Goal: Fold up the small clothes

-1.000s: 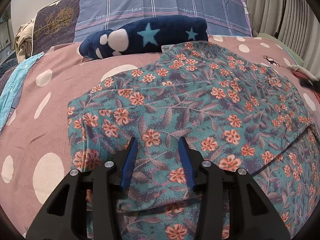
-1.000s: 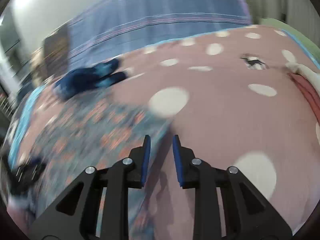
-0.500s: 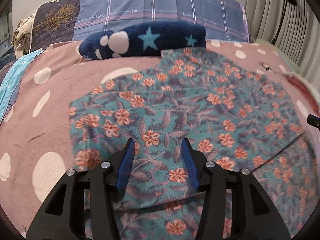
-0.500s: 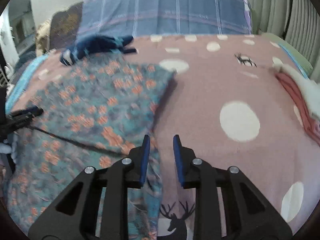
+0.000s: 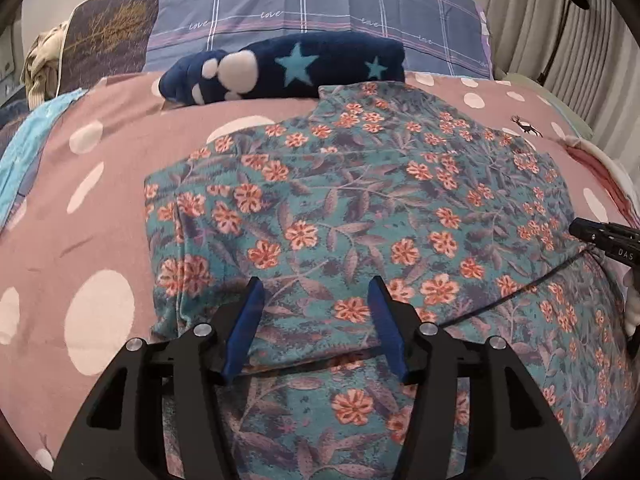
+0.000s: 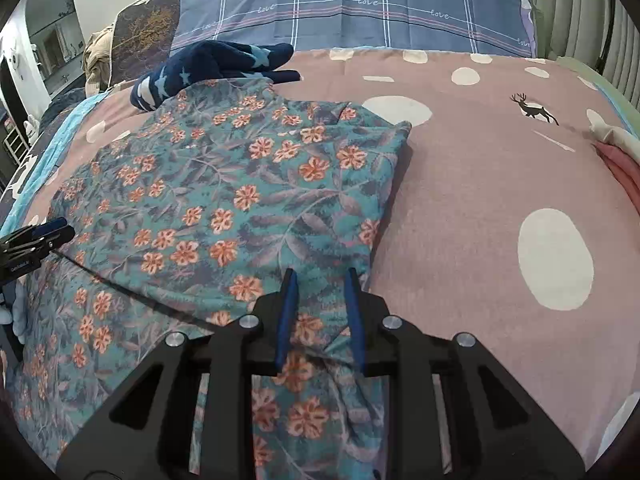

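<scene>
We hover our left tongs [image 5: 316, 320], jaws opening and empty, and narrow right tongs [image 6: 320, 312], gripping nothing, above the teal floral cotton garment [image 5: 360, 208] lying half-folded on the pink dotted bed [image 6: 480, 184], ready for its next fold.

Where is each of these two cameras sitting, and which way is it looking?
Left wrist view: sits on the left gripper, looks down along its opening jaws over the floral garment's left part; the right gripper pokes in.
Right wrist view: sits on the right gripper, over the garment's right edge; the left gripper shows.
Both share the garment, star-print fleece, dotted bedspread and plaid pillow.
</scene>
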Tool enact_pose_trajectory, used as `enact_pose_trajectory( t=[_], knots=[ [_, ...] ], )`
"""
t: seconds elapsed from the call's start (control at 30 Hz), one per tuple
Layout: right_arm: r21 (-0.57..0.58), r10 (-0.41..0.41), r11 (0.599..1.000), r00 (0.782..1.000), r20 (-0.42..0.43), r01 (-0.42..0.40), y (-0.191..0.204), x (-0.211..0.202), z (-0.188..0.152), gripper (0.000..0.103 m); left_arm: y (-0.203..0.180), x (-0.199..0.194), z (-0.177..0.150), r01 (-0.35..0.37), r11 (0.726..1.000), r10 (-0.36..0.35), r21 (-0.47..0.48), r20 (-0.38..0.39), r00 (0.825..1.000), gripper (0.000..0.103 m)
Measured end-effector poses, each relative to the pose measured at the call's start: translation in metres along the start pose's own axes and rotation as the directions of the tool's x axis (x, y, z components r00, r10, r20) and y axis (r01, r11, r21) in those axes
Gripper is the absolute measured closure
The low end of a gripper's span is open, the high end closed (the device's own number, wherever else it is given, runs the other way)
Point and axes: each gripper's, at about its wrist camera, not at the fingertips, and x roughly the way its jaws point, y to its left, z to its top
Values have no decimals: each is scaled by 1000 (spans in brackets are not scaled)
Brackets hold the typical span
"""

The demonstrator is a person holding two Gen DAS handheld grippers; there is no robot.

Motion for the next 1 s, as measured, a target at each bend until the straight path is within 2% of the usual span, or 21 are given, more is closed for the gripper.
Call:
enact_pose_trajectory(
  t=[0.1, 0.2, 0.27, 0.37, 0.43, 0.47, 0.53, 0.6, 0.67, 0.7, 0.73, 0.8, 0.87, 0.93, 1.0],
  knots=[
    [-17, 5, 1000, 1000, -1, -5, -1, 1, -3, 80, 8, -3, -4, 13, 1000, -12, -27, 11, 1000, 47],
    [-27, -4, 1000, 1000, 1, 4, 3, 4, -8, 79, 19, -3, -4, 56, 996, -55, -74, 16, 998, 47],
    [-42, -17, 999, 1000, 10, 18, 5, 6, -11, 78, 18, -3, -3, 49, 997, -48, -66, 12, 999, 47],
    [-23, -2, 1000, 1000, 24, 2, 2, 1, -12, 78, 19, -17, -1, -33, 999, 33, -34, 20, 999, 47],
    [53, 40, 998, 998, 49, -43, -6, -15, -14, 77, 34, -32, -1, -80, 995, 82, -51, 41, 996, 46],
    [67, 42, 997, 997, 60, -46, -8, -23, -15, 71, 43, -38, -4, -109, 992, 112, -61, 43, 993, 46],
    [50, 47, 997, 994, 100, -53, -7, -45, -21, 69, 64, -45, -13, -152, 984, 155, -94, 21, 988, 46],
    [39, 80, 996, 991, 109, -84, -4, -60, -29, 68, 79, -50, -27, -124, 981, 124, -150, -4, 992, 47],
    [29, 107, 994, 991, 81, -110, -3, -65, -41, 62, 83, -58, -45, -15, 982, 15, -190, 0, 1000, 46],
    [18, 80, 997, 996, 48, -81, -2, -60, -46, 57, 79, -59, -53, 44, 982, -45, -186, -2, 999, 46],
    [-5, 12, 1000, 1000, -5, -12, -2, -48, -56, 56, 74, -58, -59, 60, 984, -62, -170, -11, 998, 44],
    [-15, 0, 1000, 1000, -10, 0, -4, -38, -65, 56, 59, -57, -67, 7, 996, -8, -86, -1, 1000, 41],
    [6, 4, 1000, 1000, 2, -4, -5, -44, -63, 56, 54, -57, -64, -16, 998, 15, -68, -13, 1000, 40],
    [26, 25, 999, 999, 21, -26, -4, -53, -58, 54, 55, -58, -58, -5, 997, 4, -74, -19, 1000, 40],
    [20, 24, 999, 999, 32, -25, -5, -58, -51, 54, 57, -67, -49, 18, 997, -17, -75, 10, 1000, 40]
  ],
)
